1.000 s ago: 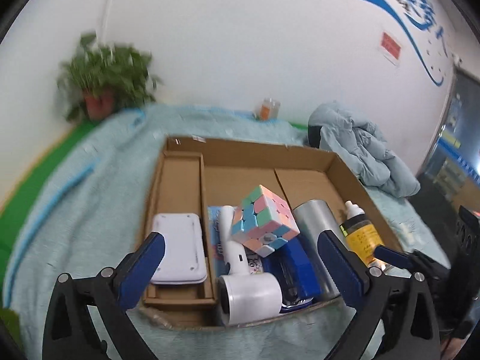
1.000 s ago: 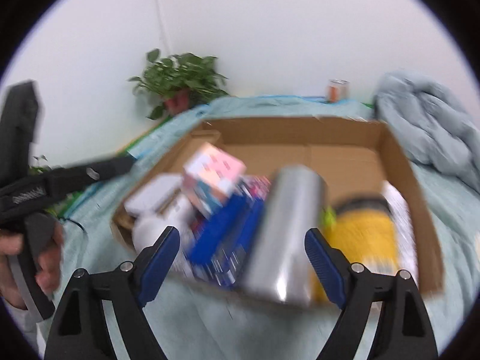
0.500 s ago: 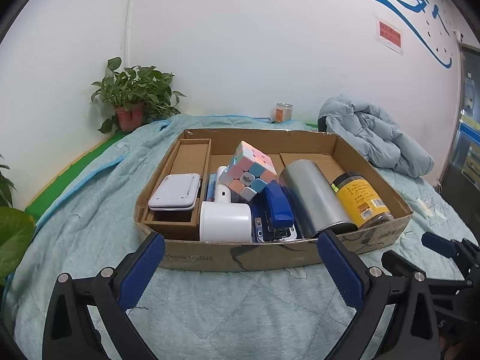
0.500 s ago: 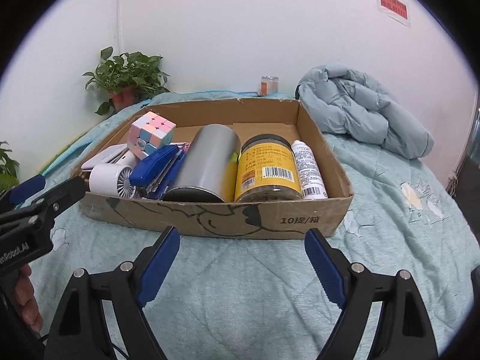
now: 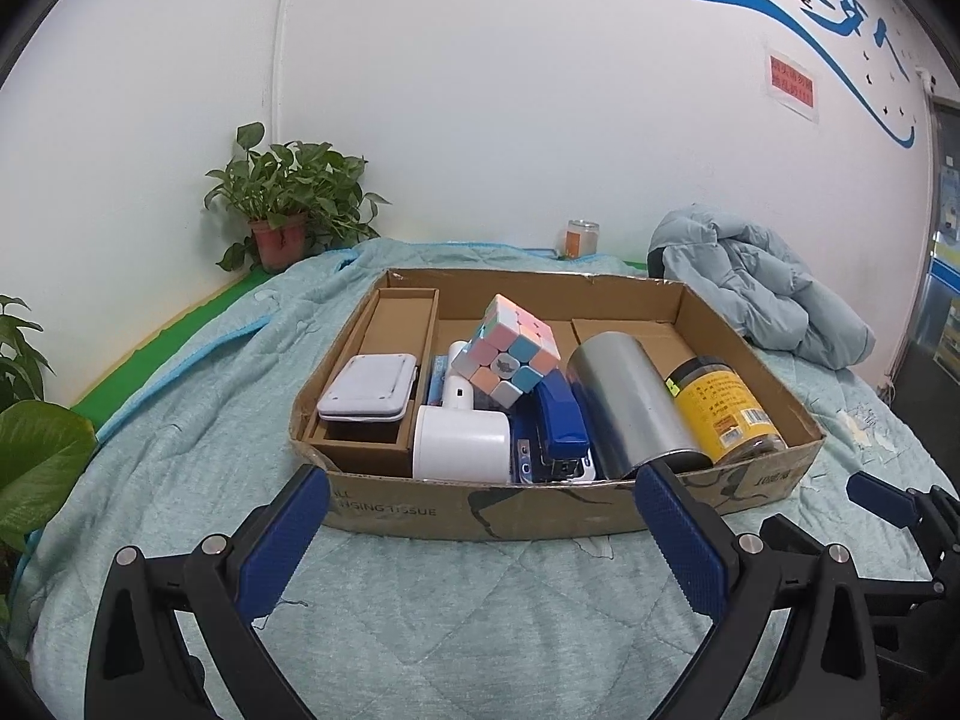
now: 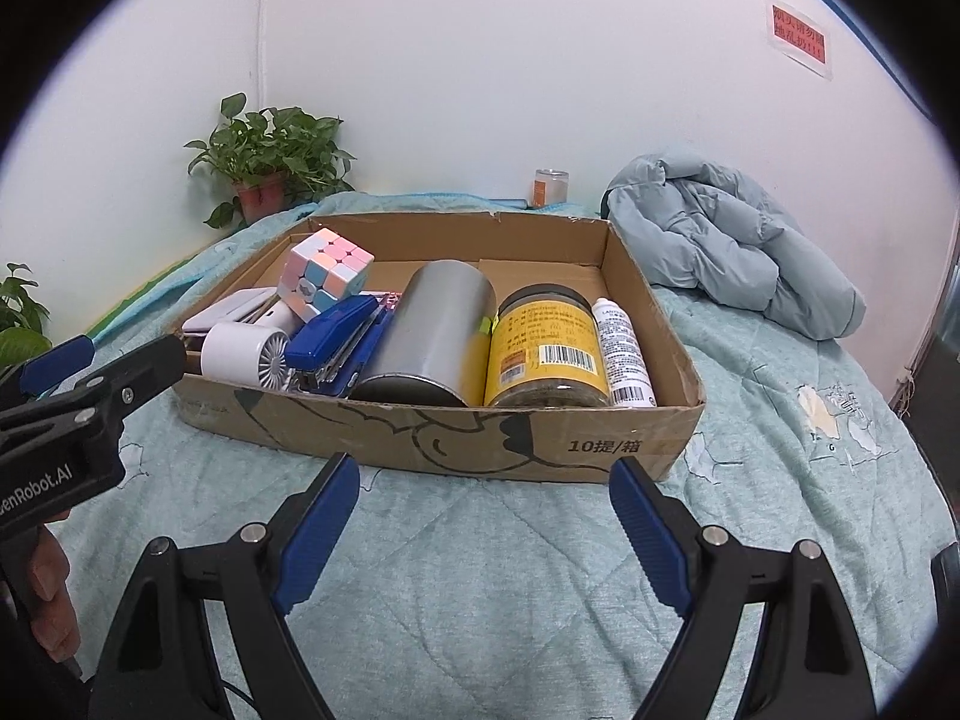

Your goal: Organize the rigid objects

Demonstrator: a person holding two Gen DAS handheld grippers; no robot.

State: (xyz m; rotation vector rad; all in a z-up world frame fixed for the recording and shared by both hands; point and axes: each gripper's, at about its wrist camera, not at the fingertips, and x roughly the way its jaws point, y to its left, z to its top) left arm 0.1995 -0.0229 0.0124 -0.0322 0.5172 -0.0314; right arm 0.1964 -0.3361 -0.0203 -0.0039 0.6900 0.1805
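Note:
A cardboard box (image 5: 540,510) (image 6: 540,444) sits on a teal quilt. It holds a pastel puzzle cube (image 5: 510,351) (image 6: 324,279), a white fan (image 5: 462,444) (image 6: 246,354), a blue stapler (image 5: 561,426) (image 6: 336,330), a silver can (image 5: 624,402) (image 6: 432,336), a yellow-labelled jar (image 5: 726,408) (image 6: 549,354), a white case (image 5: 369,387) and a white bottle (image 6: 621,351). My left gripper (image 5: 480,534) is open and empty, in front of the box. My right gripper (image 6: 483,516) is open and empty, also in front of it.
A potted plant (image 5: 282,210) (image 6: 264,168) and a small jar (image 5: 581,237) (image 6: 549,187) stand by the back wall. A blue padded jacket (image 5: 768,288) (image 6: 732,252) lies right of the box. Leaves (image 5: 36,456) show at the left edge.
Both grippers have pulled back from over the box to the quilt in front of it. The box contents have not moved. Both stay open.

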